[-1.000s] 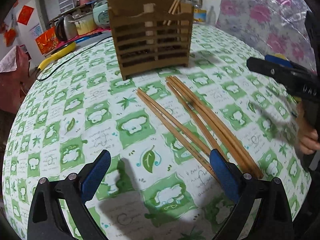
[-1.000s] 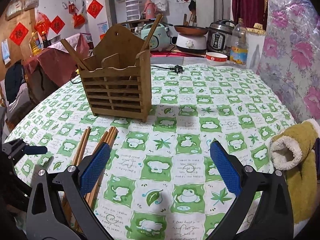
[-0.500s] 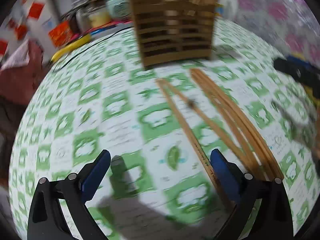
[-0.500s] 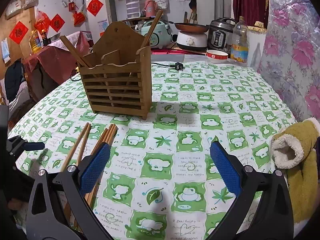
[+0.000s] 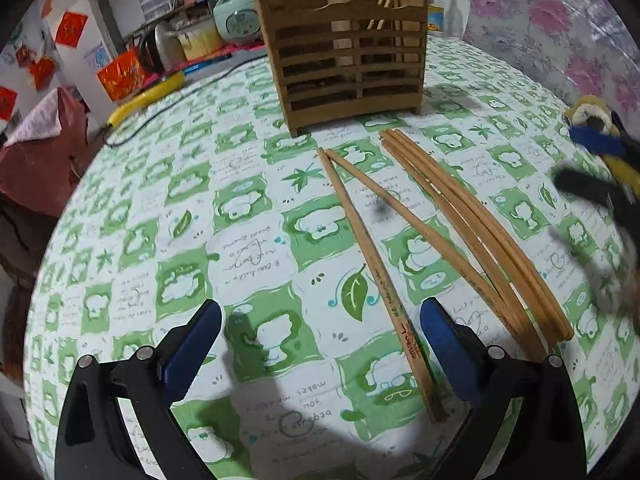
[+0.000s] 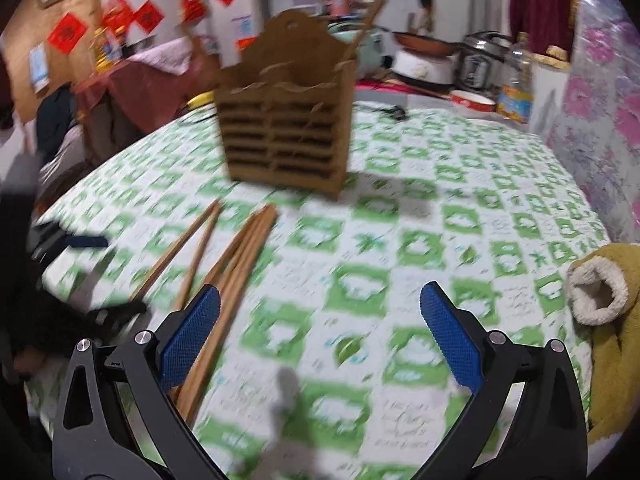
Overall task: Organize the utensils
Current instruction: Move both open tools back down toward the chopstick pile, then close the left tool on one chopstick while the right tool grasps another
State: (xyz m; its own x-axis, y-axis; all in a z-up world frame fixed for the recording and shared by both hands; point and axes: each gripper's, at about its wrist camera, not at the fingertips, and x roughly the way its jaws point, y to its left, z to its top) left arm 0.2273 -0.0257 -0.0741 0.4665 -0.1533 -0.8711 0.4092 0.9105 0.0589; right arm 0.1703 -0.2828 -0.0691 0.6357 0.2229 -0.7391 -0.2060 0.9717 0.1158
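Several wooden chopsticks (image 5: 400, 232) lie loose on the green-and-white tablecloth (image 5: 160, 240), fanned toward me from a slatted wooden utensil holder (image 5: 344, 60) that has a few chopsticks standing in it. My left gripper (image 5: 320, 336) is open just above the cloth, with the near end of one chopstick between its fingers, untouched. In the right wrist view the same chopsticks (image 6: 232, 264) lie at the lower left and the holder (image 6: 288, 136) stands beyond. My right gripper (image 6: 320, 332) is open and empty, its left pad (image 6: 188, 336) over the chopstick ends.
Kitchen appliances, a bottle (image 6: 516, 80) and a bowl crowd the far table edge. A black cable (image 5: 160, 116) and a yellow object (image 5: 144, 96) lie at the far left. A yellow fleece sleeve (image 6: 604, 320) rests at the right. Pink floral fabric (image 5: 560, 20) hangs beyond.
My left gripper has shifted left and closer, so the chopsticks now lie between and right of its fingers. My right gripper has swung left toward the chopsticks, blurring its view.
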